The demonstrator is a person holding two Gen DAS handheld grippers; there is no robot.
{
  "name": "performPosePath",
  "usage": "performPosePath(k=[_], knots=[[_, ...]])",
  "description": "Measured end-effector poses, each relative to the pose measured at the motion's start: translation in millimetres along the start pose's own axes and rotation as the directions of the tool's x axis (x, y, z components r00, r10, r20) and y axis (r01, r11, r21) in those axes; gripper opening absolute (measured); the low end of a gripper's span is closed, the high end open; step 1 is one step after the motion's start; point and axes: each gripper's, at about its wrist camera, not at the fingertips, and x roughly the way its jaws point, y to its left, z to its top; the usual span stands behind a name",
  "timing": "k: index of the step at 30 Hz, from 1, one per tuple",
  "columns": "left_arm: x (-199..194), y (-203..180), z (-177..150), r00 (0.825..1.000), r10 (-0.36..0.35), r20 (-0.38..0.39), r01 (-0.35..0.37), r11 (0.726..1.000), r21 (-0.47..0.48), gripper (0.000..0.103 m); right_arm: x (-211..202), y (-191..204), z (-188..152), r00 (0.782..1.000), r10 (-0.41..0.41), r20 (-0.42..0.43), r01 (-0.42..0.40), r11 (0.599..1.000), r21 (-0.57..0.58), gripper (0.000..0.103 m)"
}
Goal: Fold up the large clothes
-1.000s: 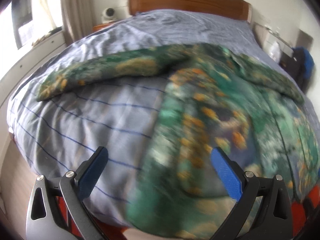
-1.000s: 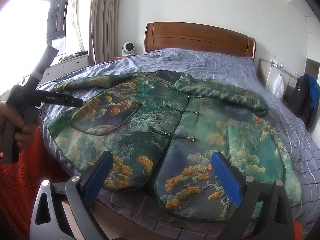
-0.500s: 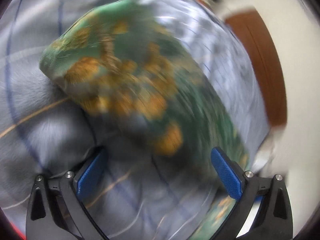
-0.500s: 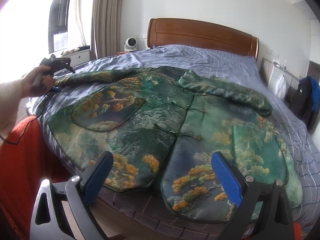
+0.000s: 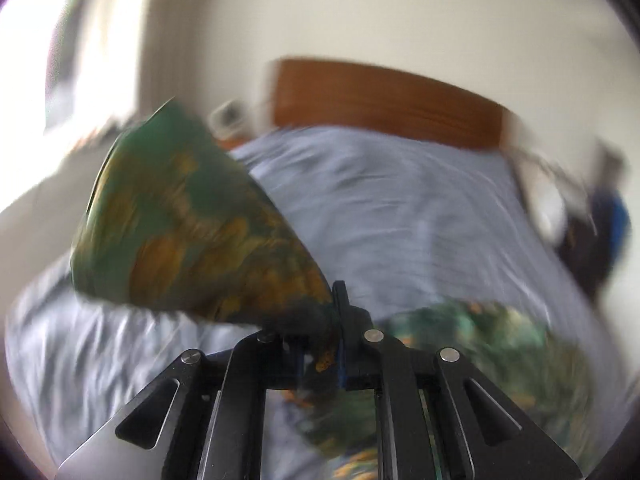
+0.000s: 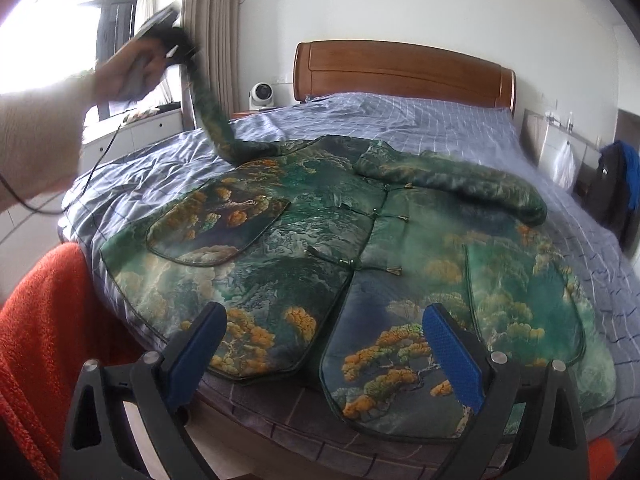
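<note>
Green and orange brocade fills the left wrist view: sleeve [image 5: 192, 224] of the jacket [image 5: 480, 344] pinched in the left gripper [image 5: 326, 344], whose jaws have just been closing and now sit clamped on the cuff end, blue pads nearly hidden by fabric; sleeve fanning up and to the left, blurred; rest of the jacket low at the right on the grey-blue bedspread [image 5: 380, 208], wooden headboard [image 5: 384, 100] behind. Seen from the right wrist: jacket [image 6: 304, 240] spread front-up across the near part of the bedspread [image 6: 420, 120], fastenings down its middle, hem reaching the near edge of the bed; one sleeve [image 6: 212, 120] lifted off the bed in an upward curve to the left gripper [image 6: 176, 46], held high at the left by a hand [image 6: 128, 70], cable hanging below the arm; other sleeve [image 6: 460, 180] lying folded across the chest toward the right. Right gripper [image 6: 324, 356] hovering over the hem, jaws spread wide, nothing between the blue pads [image 6: 452, 356]. Orange cloth [image 6: 44, 320] at the lower left beside the bed, headboard [image 6: 400, 68] against the wall, small white fan [image 6: 262, 94] left of it
</note>
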Motion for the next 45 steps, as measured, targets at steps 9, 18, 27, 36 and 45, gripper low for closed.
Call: performPosePath(k=[9, 18, 27, 36, 45], knots=[[92.5, -273.1, -115.6, 0.98, -0.064, -0.187, 0.158, 0.823, 0.545, 0.035, -15.2, -22.6, -5.7, 0.999, -0.025, 0.035, 0.023, 0.998, 0.062, 0.098], [56.8, -276.0, -188.6, 0.945, -0.085, -0.317, 0.289, 0.674, 0.68, 0.088, -22.6, -49.7, -12.6, 0.998, -0.054, 0.044, 0.047, 0.989, 0.137, 0.098], [70.5, -157.4, -108.0, 0.954, -0.035, -0.298, 0.134, 0.938, 0.318, 0.1, -18.1, -55.7, -12.1, 0.998, -0.037, 0.049, 0.029, 0.986, 0.163, 0.098], [143.6, -94.2, -174.7, 0.84, 0.098, -0.534, -0.014, 0.987, 0.159, 0.101, -23.3, -49.9, -15.0, 0.998, -0.022, 0.062, 0.013, 0.99, 0.138, 0.098], [52.6, -116.1, -105.0, 0.932, -0.096, -0.349, 0.106, 0.994, 0.01, 0.1, -37.7, -65.4, -13.5, 0.989, -0.044, 0.138, 0.017, 0.981, 0.196, 0.098]])
